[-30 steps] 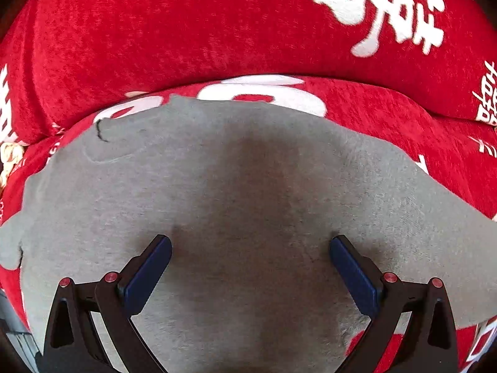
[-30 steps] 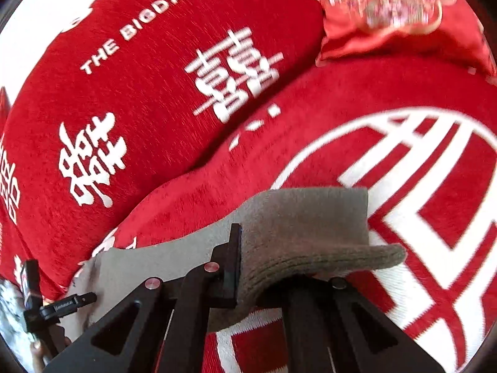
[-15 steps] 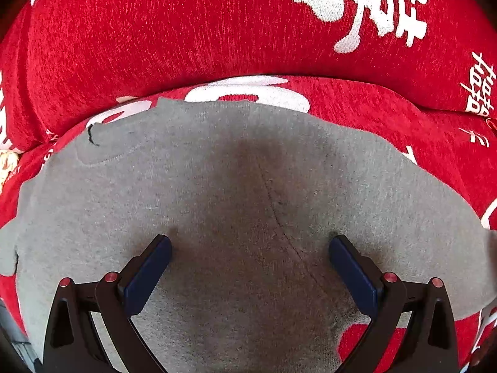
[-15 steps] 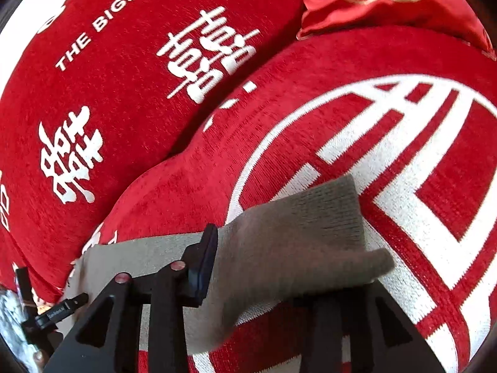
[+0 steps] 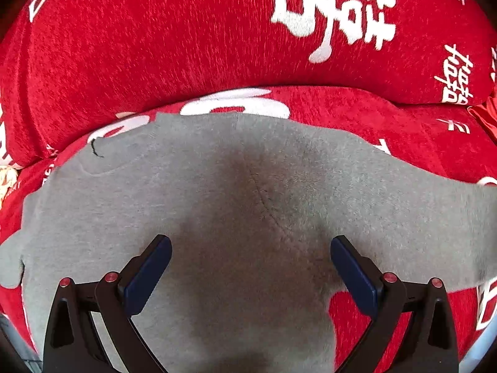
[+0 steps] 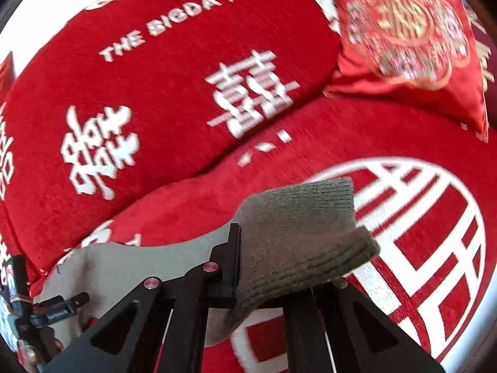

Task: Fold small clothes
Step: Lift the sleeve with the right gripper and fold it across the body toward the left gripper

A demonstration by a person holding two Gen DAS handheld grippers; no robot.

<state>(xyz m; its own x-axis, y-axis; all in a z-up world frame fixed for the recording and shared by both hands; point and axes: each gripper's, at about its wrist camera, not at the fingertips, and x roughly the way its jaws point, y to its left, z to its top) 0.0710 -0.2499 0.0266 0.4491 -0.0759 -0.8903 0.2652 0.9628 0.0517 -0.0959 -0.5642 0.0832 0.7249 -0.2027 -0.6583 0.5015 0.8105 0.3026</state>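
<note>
A small grey garment [image 5: 248, 192] lies spread flat on a red sofa seat [image 5: 419, 133]. My left gripper [image 5: 248, 264] hovers over its middle, jaws wide apart and empty. In the right wrist view my right gripper [image 6: 279, 267] is shut on the garment's ribbed cuff [image 6: 304, 236] and holds it lifted off the seat, the cuff draped over the fingers. The rest of the grey garment [image 6: 124, 267] trails away to the left. The left gripper [image 6: 46, 310] shows at the far left of that view.
A red back cushion with white characters [image 5: 217, 31] rises behind the seat and also shows in the right wrist view [image 6: 155, 93]. A small red embroidered pillow [image 6: 410, 43] sits at the back right. The seat bears a large white circle emblem [image 6: 435, 233].
My right gripper, still holding the cuff, dipped toward the seat and then rose and drew back. The garment's right side has stretched out flatter in the left wrist view. The left gripper stays open.
</note>
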